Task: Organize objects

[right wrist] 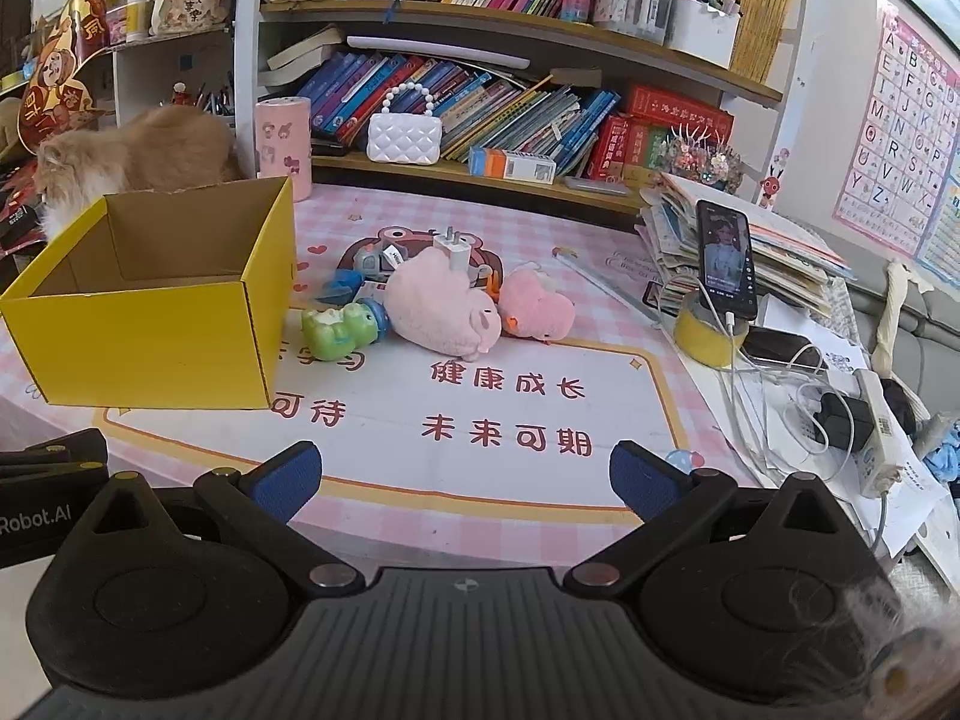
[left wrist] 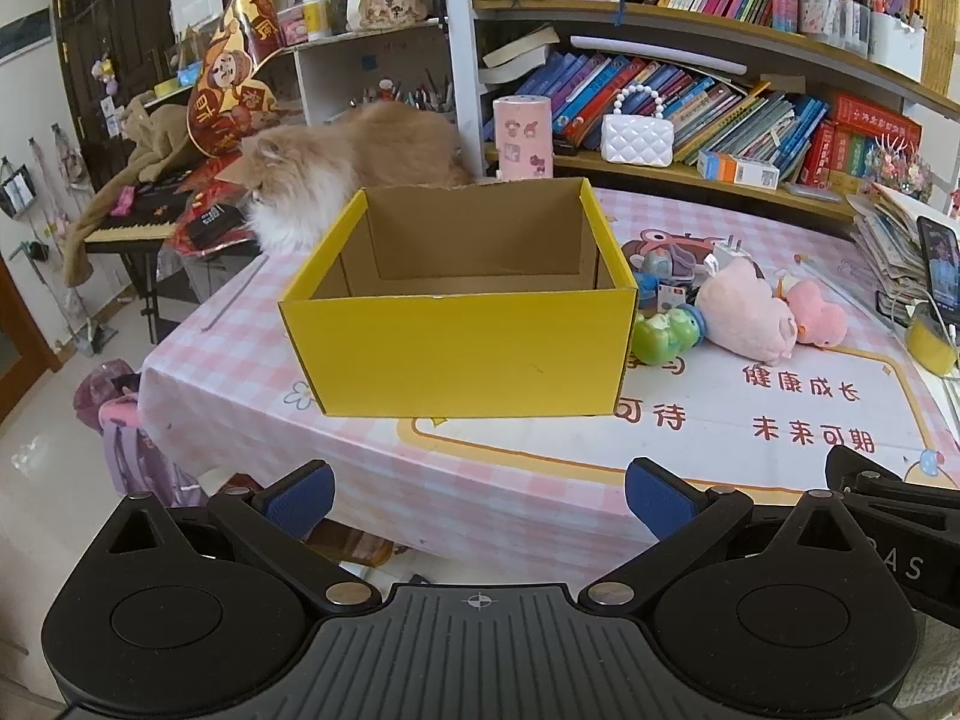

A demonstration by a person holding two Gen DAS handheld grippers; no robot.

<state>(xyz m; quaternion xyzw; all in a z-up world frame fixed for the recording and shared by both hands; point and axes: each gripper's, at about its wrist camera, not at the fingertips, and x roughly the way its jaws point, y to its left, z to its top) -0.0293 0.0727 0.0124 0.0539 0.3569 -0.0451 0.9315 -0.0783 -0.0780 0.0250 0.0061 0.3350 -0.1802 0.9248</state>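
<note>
An empty yellow cardboard box [left wrist: 462,354] stands on the pink checked table; it also shows at the left of the right wrist view [right wrist: 144,348]. To its right lies a pile of toys: a large pink plush [right wrist: 441,306], a smaller pink plush [right wrist: 537,309], a green frog toy [right wrist: 336,330], a blue toy [right wrist: 342,288] and a white charger plug [right wrist: 450,246]. The same plush [left wrist: 747,315] and frog toy [left wrist: 660,336] show in the left wrist view. My left gripper [left wrist: 480,498] is open and empty at the table's near edge, in front of the box. My right gripper [right wrist: 465,480] is open and empty, short of the toys.
An orange cat [left wrist: 336,168] sits behind the box at the table's far left. A phone [right wrist: 726,258] leans on a tape roll [right wrist: 708,330] by a paper stack at right, with cables and a power strip [right wrist: 876,432]. Bookshelves [right wrist: 480,174] and a pink cylinder [right wrist: 283,144] line the back.
</note>
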